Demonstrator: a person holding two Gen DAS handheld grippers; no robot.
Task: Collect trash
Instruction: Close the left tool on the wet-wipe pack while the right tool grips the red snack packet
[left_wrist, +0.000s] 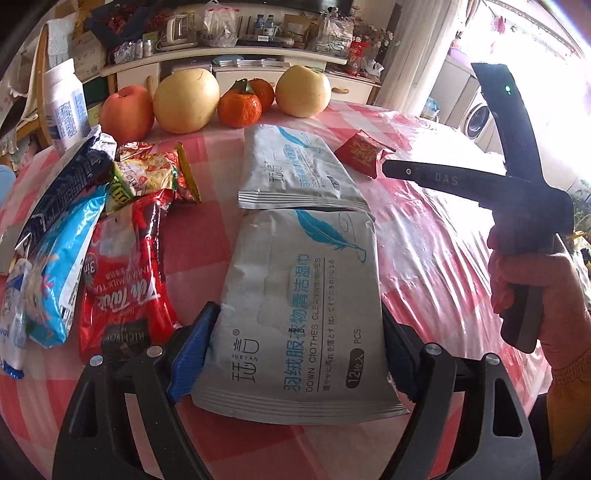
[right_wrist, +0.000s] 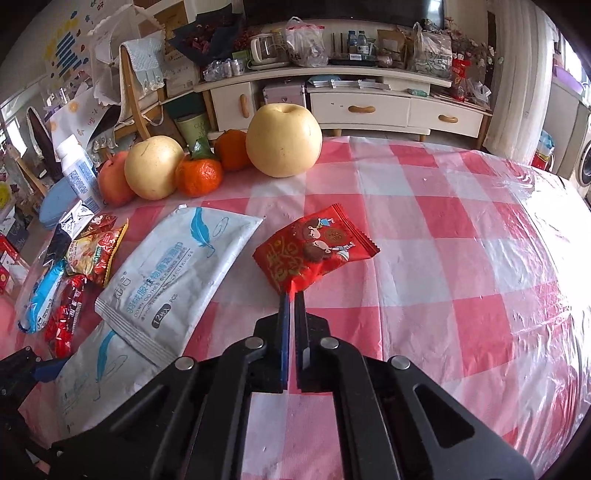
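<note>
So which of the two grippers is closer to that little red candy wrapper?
The right. The right gripper is shut on the red candy wrapper, pinching its near corner. The left gripper is away from it, its jaws around the near wet-wipes pack.

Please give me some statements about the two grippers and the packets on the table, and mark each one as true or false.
1. The right gripper is shut on the red candy wrapper. True.
2. The left gripper straddles a grey wipes packet. True.
3. Only one grey wipes packet is on the table. False: a second wipes packet lies beyond it.
4. The fruit sits inside a bowl. False: the pears and oranges stand directly on the checked tablecloth.
</note>
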